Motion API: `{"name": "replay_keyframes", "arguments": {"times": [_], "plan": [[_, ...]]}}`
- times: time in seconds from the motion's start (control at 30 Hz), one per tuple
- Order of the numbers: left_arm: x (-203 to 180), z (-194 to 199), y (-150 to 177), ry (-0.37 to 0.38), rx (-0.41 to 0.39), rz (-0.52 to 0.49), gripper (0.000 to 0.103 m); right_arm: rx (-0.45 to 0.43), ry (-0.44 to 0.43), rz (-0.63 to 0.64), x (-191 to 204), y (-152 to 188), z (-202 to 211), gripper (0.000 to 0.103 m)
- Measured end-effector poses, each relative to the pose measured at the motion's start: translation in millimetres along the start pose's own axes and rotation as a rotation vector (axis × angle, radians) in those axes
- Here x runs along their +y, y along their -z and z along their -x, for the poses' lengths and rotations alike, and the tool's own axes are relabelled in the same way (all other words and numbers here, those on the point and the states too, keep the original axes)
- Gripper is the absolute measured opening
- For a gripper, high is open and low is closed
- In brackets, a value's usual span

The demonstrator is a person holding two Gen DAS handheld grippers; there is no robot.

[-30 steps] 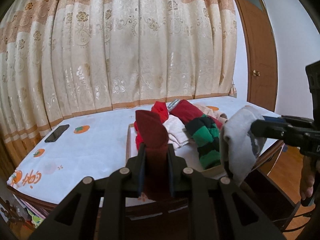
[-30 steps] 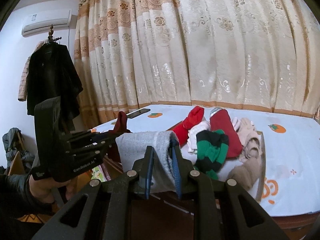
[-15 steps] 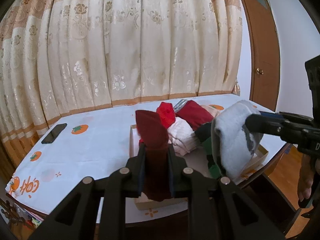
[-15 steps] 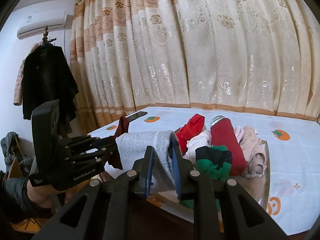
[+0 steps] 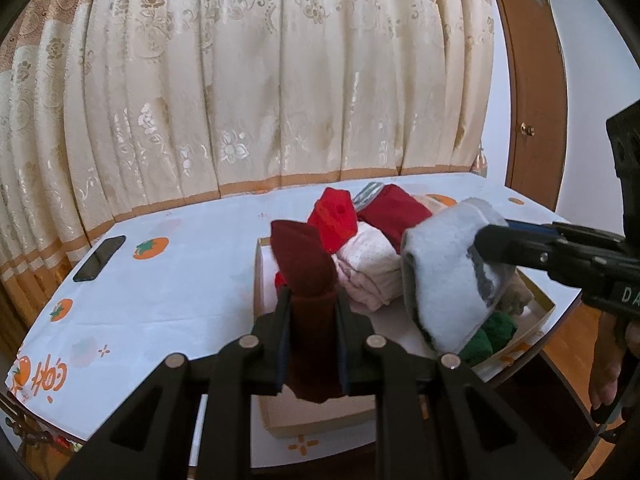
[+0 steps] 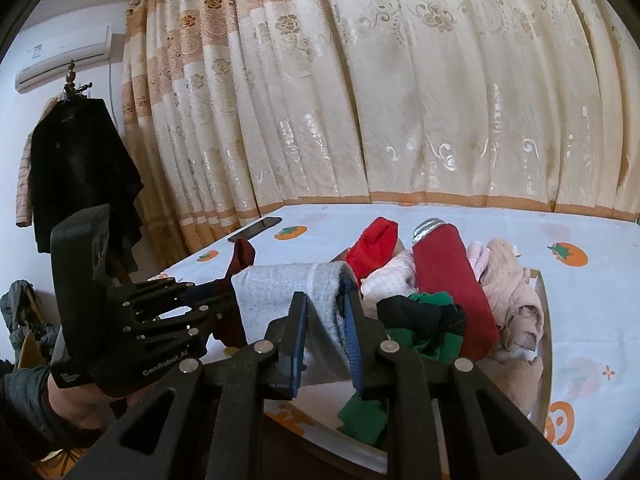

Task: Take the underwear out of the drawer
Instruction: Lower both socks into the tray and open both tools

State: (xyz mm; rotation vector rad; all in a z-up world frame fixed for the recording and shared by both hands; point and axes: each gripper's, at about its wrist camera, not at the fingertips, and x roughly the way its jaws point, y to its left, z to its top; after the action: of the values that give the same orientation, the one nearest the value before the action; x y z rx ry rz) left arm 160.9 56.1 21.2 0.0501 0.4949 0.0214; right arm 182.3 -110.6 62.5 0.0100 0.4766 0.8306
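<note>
Two tongs clamped on cloth, held above the table: left gripper closed on dark red underwear, right gripper closed on grey underwear. More folded pieces piled in the open box beneath.

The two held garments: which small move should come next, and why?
Probably carry both out over the bare tablecloth and lower them there. The left gripper is shut on the dark red garment, the right gripper on the grey garment, and both hang above the cardboard box.
</note>
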Motion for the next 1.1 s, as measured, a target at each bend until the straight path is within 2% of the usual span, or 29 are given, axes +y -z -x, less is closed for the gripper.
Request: {"name": "replay_keyframes", "arguments": {"times": [0.47,0.8,1.1], "plan": [[6.6,-28.4,-4.2,0.037,0.096,0.037,0.017,0.047,0.013,-0.027,-9.6,-6.4,-25.7,0.021],[5.5,-39.6,-10.3,0.054,0.167,0.024,0.017,0.096,0.016,-0.07,-18.6,-9.5,-41.7,0.021],[2.5,-51.3,-10.1,0.071,0.237,0.007,0.017,0.143,0.033,-0.052,-15.1,-11.8,-51.7,0.021]]}}
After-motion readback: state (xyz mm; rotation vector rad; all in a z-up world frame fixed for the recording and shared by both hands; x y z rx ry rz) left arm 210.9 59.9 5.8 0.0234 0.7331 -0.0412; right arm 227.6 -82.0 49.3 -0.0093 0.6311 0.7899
